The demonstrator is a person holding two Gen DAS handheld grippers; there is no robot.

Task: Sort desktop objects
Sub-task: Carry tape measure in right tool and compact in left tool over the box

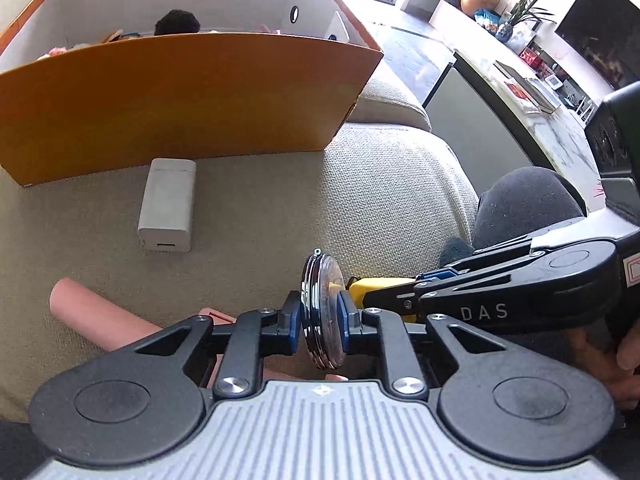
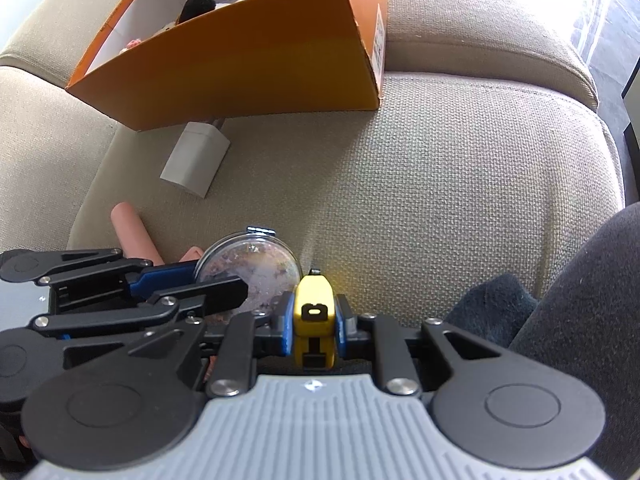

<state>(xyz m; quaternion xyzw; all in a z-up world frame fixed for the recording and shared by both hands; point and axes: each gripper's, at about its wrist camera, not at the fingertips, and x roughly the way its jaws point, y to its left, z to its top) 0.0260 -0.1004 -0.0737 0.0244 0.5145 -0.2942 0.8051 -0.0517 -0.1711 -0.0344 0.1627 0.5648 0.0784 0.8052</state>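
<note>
My left gripper (image 1: pixel 320 320) is shut on a round, metal-rimmed disc case (image 1: pixel 326 292), held on edge between the blue pads just above the sofa cushion. In the right wrist view the same disc (image 2: pixel 260 264) shows its mottled face, with the left gripper (image 2: pixel 220 284) coming in from the left. My right gripper (image 2: pixel 313 320) is shut on a small yellow object (image 2: pixel 313 296) with a black clip, close to the right of the disc. From the left wrist view that yellow object (image 1: pixel 368 286) nearly touches the disc's rim.
An open orange box (image 1: pixel 180 96) with several items inside stands at the back of the beige cushion (image 2: pixel 440 180). A white block-shaped charger (image 1: pixel 168 204) lies in front of it. A pink tube (image 1: pixel 92 308) lies near the left gripper. A person's dark-clothed leg (image 2: pixel 580 300) is at the right.
</note>
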